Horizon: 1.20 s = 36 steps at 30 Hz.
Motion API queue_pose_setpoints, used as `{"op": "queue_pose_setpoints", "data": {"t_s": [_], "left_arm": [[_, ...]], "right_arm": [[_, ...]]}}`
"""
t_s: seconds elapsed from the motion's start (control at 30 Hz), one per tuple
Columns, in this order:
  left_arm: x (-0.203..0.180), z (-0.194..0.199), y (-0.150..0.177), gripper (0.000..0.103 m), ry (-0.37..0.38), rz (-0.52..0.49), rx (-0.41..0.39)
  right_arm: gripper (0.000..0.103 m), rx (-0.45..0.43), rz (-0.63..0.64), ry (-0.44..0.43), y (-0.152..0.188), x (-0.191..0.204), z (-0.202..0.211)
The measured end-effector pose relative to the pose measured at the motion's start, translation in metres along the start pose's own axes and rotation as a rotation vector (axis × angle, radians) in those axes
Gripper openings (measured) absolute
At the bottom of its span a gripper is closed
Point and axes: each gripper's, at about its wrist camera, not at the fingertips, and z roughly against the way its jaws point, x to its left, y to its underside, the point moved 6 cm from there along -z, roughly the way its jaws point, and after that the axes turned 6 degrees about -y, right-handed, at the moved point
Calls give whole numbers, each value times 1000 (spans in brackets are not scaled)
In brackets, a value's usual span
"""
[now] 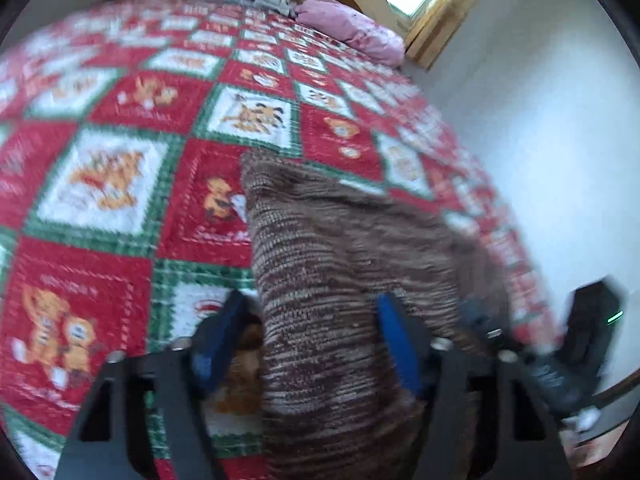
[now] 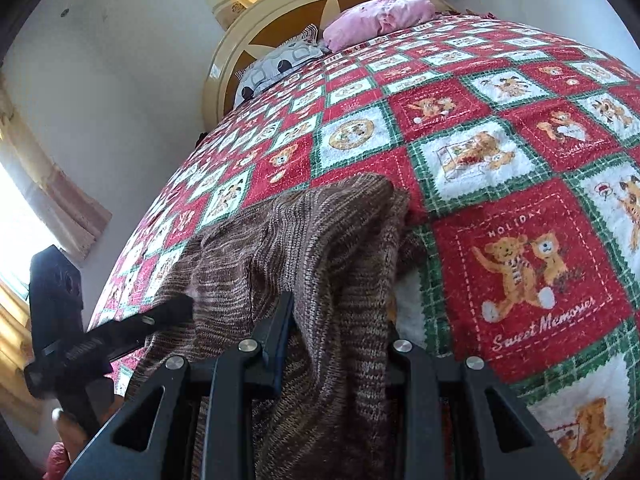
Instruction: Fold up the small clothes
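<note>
My right gripper point(image 2: 340, 344) pinches the brown knit garment point(image 2: 320, 248) while my left gripper point(image 1: 308, 332) jaws stand spread around it, so that side could sag and skew the fold on the bed point(image 2: 520, 160).

A home bedroom is shown. A bed point(image 2: 460, 128) is covered by a quilt point(image 1: 120, 184). Pillows point(image 2: 376, 20), a headboard point(image 2: 256, 28) and curtains point(image 2: 60, 216) are seen.

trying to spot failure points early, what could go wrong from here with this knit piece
The brown knit garment is bunched and draped, so a fold may set crooked. In the left wrist view the left gripper has a gap beside the cloth, so it may slip. The plush blanket could drag the knit.
</note>
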Motion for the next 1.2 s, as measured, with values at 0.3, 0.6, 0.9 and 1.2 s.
{"op": "queue_pose_setpoints", "data": {"t_s": [0.3,0.6,0.9,1.2], "left_arm": [[-2,4,-1,27,-6,-5,-32],[-10,73,-3,24,-123,-119,-203],[1,158,9,24,-220,-138,-358],[64,230,24,24,-350,-52,-424]], "right_arm": [[25,-6,93,102,1,12,2],[21,-155,256,185,3,82,49],[21,-264,322,91,19,164,100],[21,-245,392,-48,58,252,102]]}}
